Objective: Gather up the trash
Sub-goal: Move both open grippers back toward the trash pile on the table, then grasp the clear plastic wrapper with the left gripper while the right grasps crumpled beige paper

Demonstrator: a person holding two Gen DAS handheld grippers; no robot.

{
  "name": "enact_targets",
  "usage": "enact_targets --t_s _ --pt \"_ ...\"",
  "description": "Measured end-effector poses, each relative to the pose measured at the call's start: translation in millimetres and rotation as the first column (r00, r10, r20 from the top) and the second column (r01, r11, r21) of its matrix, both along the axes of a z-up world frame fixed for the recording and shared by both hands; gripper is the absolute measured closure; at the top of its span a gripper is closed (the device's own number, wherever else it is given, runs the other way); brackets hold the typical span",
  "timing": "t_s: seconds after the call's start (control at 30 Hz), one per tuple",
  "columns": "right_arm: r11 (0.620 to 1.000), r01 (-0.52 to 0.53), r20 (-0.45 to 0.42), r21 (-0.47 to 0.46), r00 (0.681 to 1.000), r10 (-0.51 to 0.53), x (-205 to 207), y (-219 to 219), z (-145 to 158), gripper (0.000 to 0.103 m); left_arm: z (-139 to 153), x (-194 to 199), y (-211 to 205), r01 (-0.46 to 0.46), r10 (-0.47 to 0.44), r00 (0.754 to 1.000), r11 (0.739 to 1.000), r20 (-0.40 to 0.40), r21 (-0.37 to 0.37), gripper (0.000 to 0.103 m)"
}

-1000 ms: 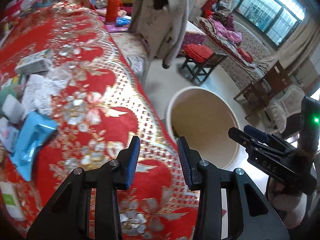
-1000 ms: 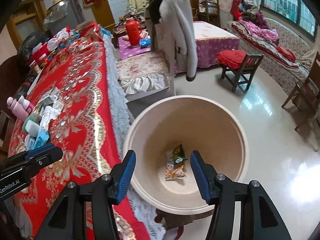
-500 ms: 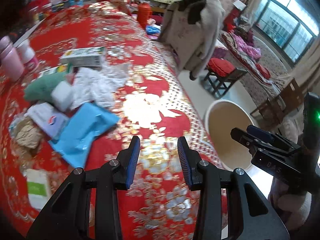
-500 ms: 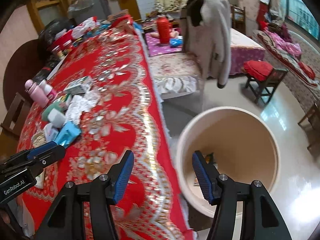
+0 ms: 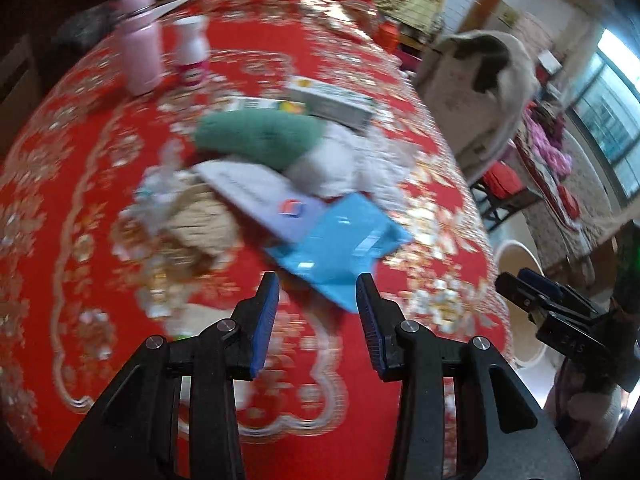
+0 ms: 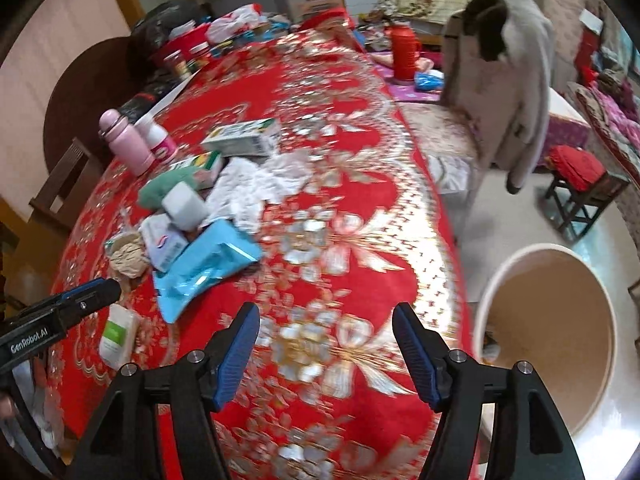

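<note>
Tools are seen nearest: the left tool (image 5: 317,304) is held with jaws apart and empty just short of a blue packet (image 5: 340,246), and the right tool (image 6: 325,344) is held wide and empty over the red table (image 6: 360,184). Behind the packet, trash is heaped: a white pack (image 6: 166,242), tissues (image 6: 256,188), a green cloth (image 5: 256,136), a carton (image 6: 242,142). A bin (image 6: 548,336) stands on the floor beside the table.

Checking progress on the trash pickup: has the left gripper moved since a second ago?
Yes. The left gripper has swung from the bin toward the trash pile, its open jaws now before the blue packet.
</note>
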State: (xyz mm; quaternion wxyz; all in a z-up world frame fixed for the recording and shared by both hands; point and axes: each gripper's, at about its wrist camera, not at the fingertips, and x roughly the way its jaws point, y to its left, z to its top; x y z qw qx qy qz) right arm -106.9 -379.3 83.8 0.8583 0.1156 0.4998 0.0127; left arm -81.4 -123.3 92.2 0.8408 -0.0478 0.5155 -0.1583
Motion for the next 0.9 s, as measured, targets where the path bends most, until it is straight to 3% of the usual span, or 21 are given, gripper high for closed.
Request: enact_targets --t_s 0.37,0.63,0.77,0.8,0.83,0.87,0.9 --pt "0.988 -0.139 -0.022 0.063 0.99 0.141 27 77 -8 0.037 -13 49 95 -0.139 0.139 0.99 0.99 -0.02 0.009 0.064" --pt "0.974 -0.218 -0.023 0.065 0.975 0.22 35 124 -9 0.037 -42 97 98 -0.091 0.091 0.992 0.996 -0.083 0.003 0.064" --pt "0.969 -0.233 -0.027 0.08 0.971 0.236 43 140 -12 0.037 -55 118 100 -0.088 0.083 0.99 0.995 -0.113 -0.041 0.065" --pt "0.968 -0.236 -0.029 0.09 0.971 0.239 45 144 -13 0.037 -58 120 101 -0.087 0.08 0.989 0.995 -0.125 -0.05 0.067" --pt "0.966 -0.239 -0.032 0.098 0.97 0.243 47 147 -14 0.037 -61 124 103 -0.088 0.078 0.987 0.994 -0.14 -0.065 0.084" --pt "0.964 -0.243 -0.036 0.106 0.968 0.248 50 152 -16 0.037 -62 125 105 -0.085 0.074 0.986 0.994 -0.148 -0.066 0.093" --pt "0.962 -0.249 -0.038 0.113 0.966 0.255 53 158 -18 0.037 -62 126 107 -0.08 0.069 0.986 0.995 -0.152 -0.067 0.093"
